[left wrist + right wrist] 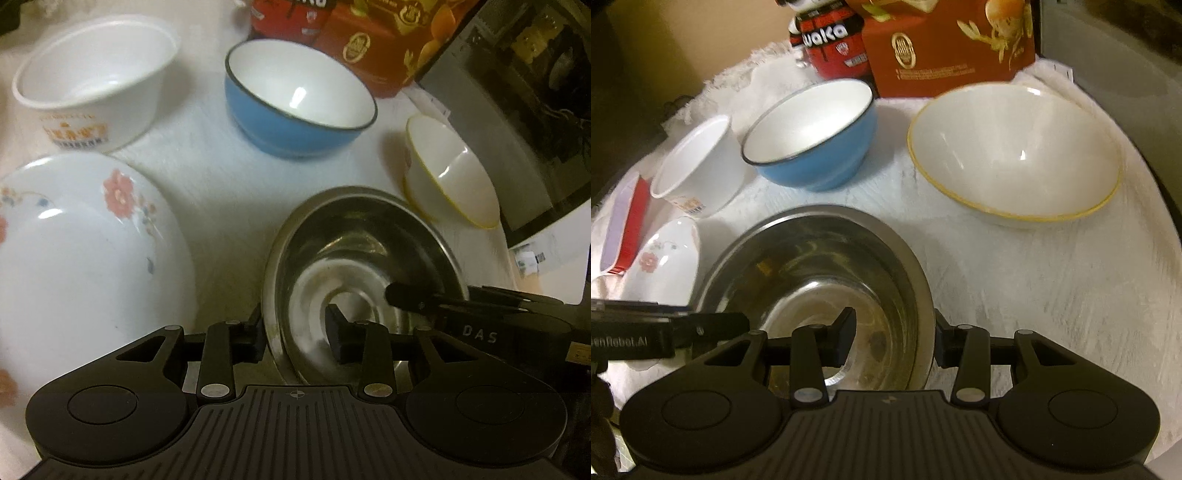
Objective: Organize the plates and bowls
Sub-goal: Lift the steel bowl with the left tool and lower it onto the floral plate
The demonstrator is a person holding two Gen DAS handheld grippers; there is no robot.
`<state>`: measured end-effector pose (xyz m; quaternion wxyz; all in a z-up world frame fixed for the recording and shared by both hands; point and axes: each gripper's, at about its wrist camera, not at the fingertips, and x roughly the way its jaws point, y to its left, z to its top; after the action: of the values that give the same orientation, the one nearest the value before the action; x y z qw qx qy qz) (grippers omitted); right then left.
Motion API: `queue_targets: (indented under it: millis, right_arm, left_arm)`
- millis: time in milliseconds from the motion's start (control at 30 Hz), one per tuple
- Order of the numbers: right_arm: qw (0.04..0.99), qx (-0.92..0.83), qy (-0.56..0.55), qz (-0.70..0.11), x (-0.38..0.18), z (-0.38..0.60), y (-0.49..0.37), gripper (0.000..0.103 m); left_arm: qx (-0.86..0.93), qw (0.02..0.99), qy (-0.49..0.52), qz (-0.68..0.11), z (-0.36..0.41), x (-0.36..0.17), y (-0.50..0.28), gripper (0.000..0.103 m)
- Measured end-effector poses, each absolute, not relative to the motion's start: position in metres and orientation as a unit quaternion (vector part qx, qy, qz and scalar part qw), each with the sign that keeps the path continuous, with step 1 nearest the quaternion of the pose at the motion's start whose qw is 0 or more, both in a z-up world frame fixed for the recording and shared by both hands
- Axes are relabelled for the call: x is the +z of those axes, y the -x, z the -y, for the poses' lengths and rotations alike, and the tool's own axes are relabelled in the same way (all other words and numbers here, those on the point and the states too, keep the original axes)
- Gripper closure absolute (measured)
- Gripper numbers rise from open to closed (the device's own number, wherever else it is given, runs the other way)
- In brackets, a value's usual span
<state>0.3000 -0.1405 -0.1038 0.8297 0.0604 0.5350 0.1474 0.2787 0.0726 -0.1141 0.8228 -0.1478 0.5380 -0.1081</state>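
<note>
Evidently both grippers straddle the steel bowl's (820,273) rim: right gripper (892,338) pinching at three o'clock to steady it, left gripper (295,334) spread at nine.

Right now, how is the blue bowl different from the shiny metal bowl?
The blue bowl is blue outside and white inside with a dark rim; the metal bowl is bare silvery steel all over. The blue bowl sits alone farther back, untouched; the metal bowl is nearest, with both claws straddling its rim, one on each side. The metal bowl looks wider, though it is also closer. Both are round, empty, upright, and on the white cloth.
</note>
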Motion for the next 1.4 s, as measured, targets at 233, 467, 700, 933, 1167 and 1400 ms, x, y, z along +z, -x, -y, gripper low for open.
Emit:
queue_targets:
  millis: [233,467,700,933,1167,1400]
  right_arm:
    - [0.839,0.159,-0.061,-0.517,-0.084,0.133,-0.296,0.061]
    - [0.868,0.218,-0.05,-0.444,-0.033,0.096,-0.297,0.059]
    - [0.842,0.3,-0.03,-0.448,-0.036,0.029,-0.307,0.059]
    - [0.807,0.362,0.004,-0.466,-0.058,-0.042,-0.306,0.059]
    - [0.788,0.381,0.035,-0.483,-0.075,-0.076,-0.303,0.059]
    - [0.79,0.374,0.048,-0.484,-0.08,-0.078,-0.307,0.058]
  left_arm:
    - [-0.092,0.849,0.131,-0.503,-0.081,-0.091,-0.271,0.069]
    - [-0.041,0.88,0.175,-0.44,-0.129,-0.047,-0.255,0.073]
    - [0.059,0.875,0.214,-0.429,-0.188,-0.045,-0.231,0.073]
    - [0.142,0.852,0.231,-0.447,-0.236,-0.062,-0.217,0.073]
    - [0.164,0.847,0.224,-0.453,-0.254,-0.07,-0.213,0.073]
    - [0.164,0.855,0.211,-0.445,-0.261,-0.074,-0.207,0.075]
